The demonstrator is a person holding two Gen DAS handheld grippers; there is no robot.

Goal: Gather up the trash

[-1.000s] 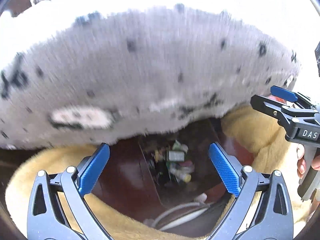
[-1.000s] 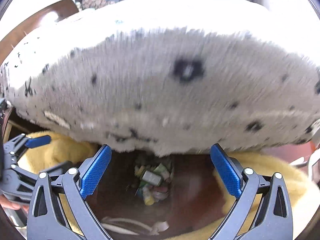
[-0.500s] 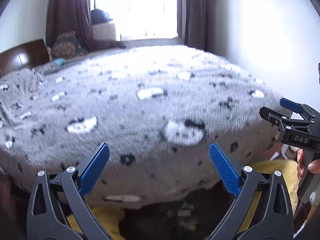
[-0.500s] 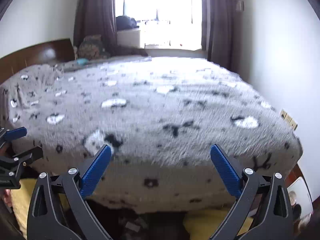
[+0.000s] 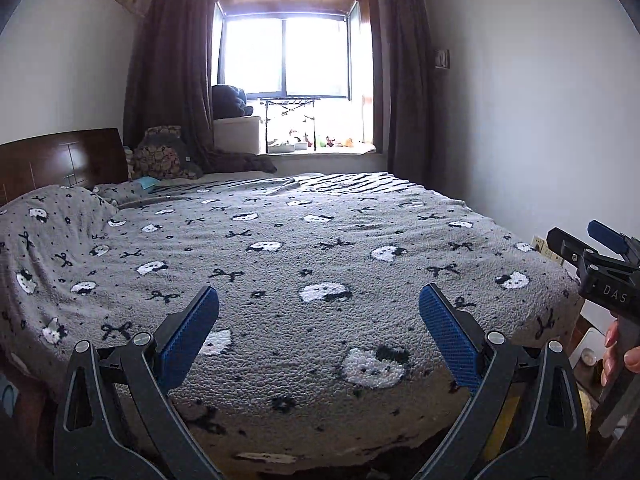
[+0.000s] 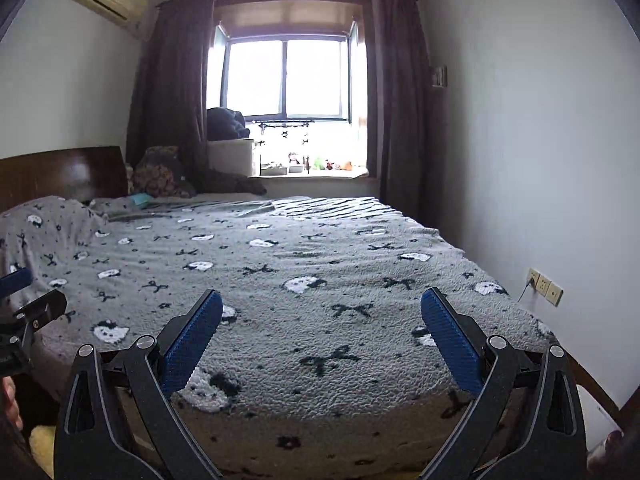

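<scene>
Both grippers are held level, aimed across the bed toward the window at the top centre of each frame. The left gripper is seen with its blue fingers spread wide and nothing between them; the right gripper is likewise spread and empty, and its side is caught at the right edge of the left view.

No trash can be made out in either view: the grey patterned blanket fills the middle of both frames and nothing loose is seen on it. Only a dark strip below the blanket's hanging edge is visible at the bottom of the left view, with a scrap of yellow at lower right. Whatever is to be collected is judged to lie outside both frames, so its direction from the fingers, its long axis and the nearer hand cannot be told.
</scene>
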